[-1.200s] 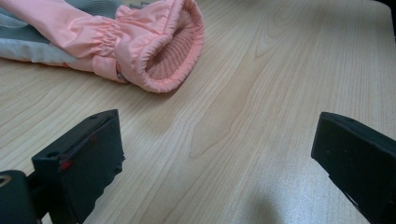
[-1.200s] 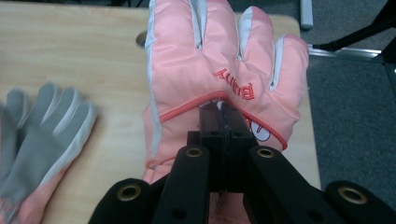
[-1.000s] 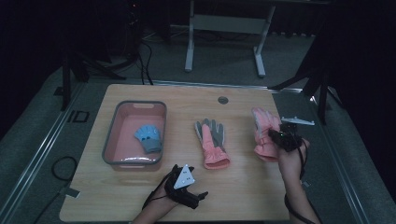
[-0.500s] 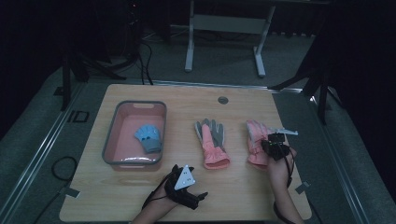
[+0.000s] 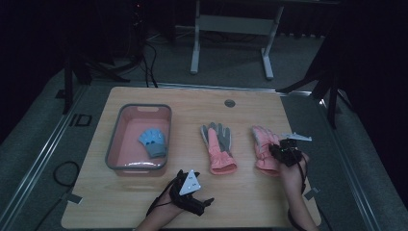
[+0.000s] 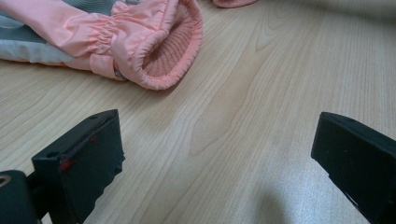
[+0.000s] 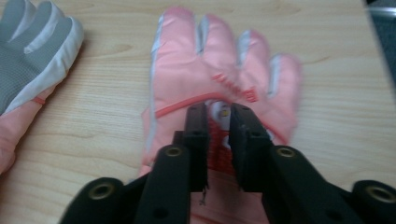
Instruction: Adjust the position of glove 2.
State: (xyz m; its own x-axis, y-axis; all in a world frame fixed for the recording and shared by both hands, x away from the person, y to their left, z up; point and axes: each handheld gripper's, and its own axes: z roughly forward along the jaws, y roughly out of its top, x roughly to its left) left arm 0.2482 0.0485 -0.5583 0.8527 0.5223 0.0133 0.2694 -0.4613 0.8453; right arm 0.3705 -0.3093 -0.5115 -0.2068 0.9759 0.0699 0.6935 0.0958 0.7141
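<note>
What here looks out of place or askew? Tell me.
Two pink gloves lie on the table: the middle glove palm up with grey showing, the right glove pink side up, its fabric pinched by the right gripper. A small blue glove lies alone in the tray. Nothing is spilled or damaged.

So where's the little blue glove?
In the high view, the blue glove lies inside the pink tub on the table's left side, left of the two pink gloves.

Dim high view, brighter close-ups
</note>
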